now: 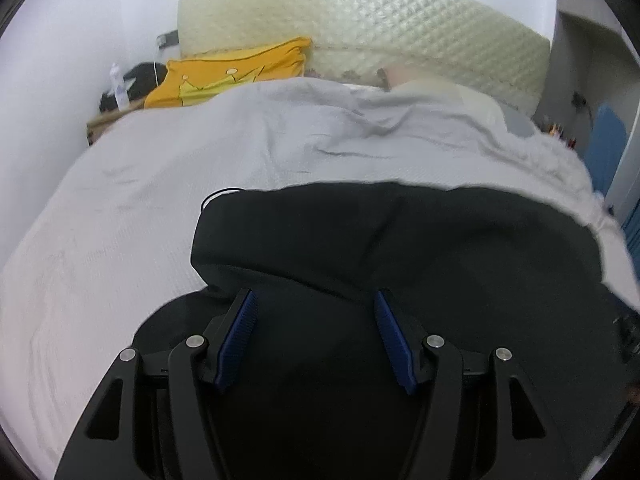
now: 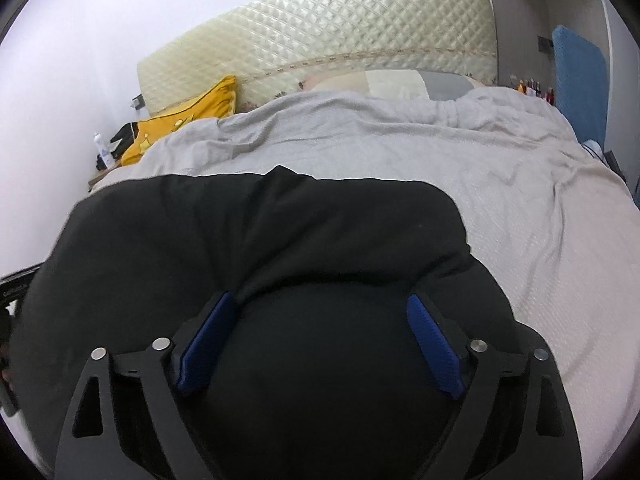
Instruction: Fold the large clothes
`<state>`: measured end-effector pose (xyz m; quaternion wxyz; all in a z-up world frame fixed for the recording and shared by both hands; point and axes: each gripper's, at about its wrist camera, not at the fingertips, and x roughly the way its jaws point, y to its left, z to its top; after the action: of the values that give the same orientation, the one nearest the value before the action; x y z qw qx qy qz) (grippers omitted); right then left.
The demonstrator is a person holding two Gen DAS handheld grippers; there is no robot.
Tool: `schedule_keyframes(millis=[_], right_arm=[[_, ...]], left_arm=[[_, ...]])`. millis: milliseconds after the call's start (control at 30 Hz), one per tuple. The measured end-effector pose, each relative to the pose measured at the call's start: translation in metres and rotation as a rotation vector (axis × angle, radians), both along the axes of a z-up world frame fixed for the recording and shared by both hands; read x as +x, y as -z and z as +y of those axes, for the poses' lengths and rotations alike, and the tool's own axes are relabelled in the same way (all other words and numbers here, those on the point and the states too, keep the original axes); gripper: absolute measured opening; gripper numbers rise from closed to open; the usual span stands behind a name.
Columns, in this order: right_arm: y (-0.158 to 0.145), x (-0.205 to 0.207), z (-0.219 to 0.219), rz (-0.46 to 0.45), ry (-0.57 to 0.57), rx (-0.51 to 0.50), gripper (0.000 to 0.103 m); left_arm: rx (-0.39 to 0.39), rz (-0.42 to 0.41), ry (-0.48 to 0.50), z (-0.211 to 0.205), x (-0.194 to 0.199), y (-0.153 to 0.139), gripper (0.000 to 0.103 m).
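A large black garment [image 1: 400,240] lies on a bed with a grey cover [image 1: 200,152]; it also fills the near part of the right wrist view [image 2: 260,232]. My left gripper [image 1: 314,300] is open, its blue pads [image 1: 238,336] spread wide just above the garment's near left part. My right gripper [image 2: 324,300] is open too, its blue pads [image 2: 434,348] spread over the garment's near right part. Neither holds cloth. A white cord end [image 1: 218,196] peeks out at the garment's far left corner.
A quilted cream headboard [image 2: 320,40] stands at the far end. A yellow pillow [image 1: 236,72] lies at the far left, beside a bedside table with a bottle [image 2: 102,152]. Pillows [image 2: 392,80] lie under the cover's far edge. A blue panel [image 2: 580,80] stands at right.
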<state>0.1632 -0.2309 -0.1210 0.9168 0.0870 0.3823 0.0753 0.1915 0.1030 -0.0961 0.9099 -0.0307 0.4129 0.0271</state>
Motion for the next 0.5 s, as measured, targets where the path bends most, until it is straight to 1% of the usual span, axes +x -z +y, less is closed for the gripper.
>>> schedule_keyframes(millis=[67,100,200,233,267,400,433,467,500], right_arm=[[-0.012,-0.005,-0.001,0.002,-0.003,0.007,0.093],[-0.022,-0.008,-0.002,-0.008,-0.003,0.003,0.096],[-0.053,-0.018,-0.007,-0.046,-0.004,0.002,0.098],[-0.070,-0.024,-0.009,-0.069,-0.002,0.007,0.099],[-0.082,-0.029,-0.011,-0.088,0.000,0.014,0.102],[-0.140,-0.054,-0.011,-0.170,-0.005,0.015,0.103],[-0.160,-0.065,-0.009,-0.201,-0.014,0.016,0.103],[-0.173,-0.071,-0.009,-0.221,-0.020,0.017,0.103],[-0.192,-0.082,-0.008,-0.253,-0.025,0.019,0.103]], left_arm=[[0.001,-0.007,0.003,-0.006,-0.007,-0.016,0.062],[0.008,-0.015,0.010,-0.010,-0.013,-0.029,0.062],[0.015,-0.042,0.018,-0.018,-0.028,-0.064,0.062],[0.008,-0.053,0.021,-0.020,-0.034,-0.078,0.062],[-0.005,-0.064,0.028,-0.023,-0.042,-0.095,0.062],[-0.041,-0.112,0.058,-0.029,-0.070,-0.150,0.062],[-0.041,-0.132,0.066,-0.032,-0.081,-0.167,0.062],[-0.031,-0.153,0.071,-0.036,-0.092,-0.183,0.062],[-0.023,-0.168,0.076,-0.037,-0.099,-0.195,0.062]])
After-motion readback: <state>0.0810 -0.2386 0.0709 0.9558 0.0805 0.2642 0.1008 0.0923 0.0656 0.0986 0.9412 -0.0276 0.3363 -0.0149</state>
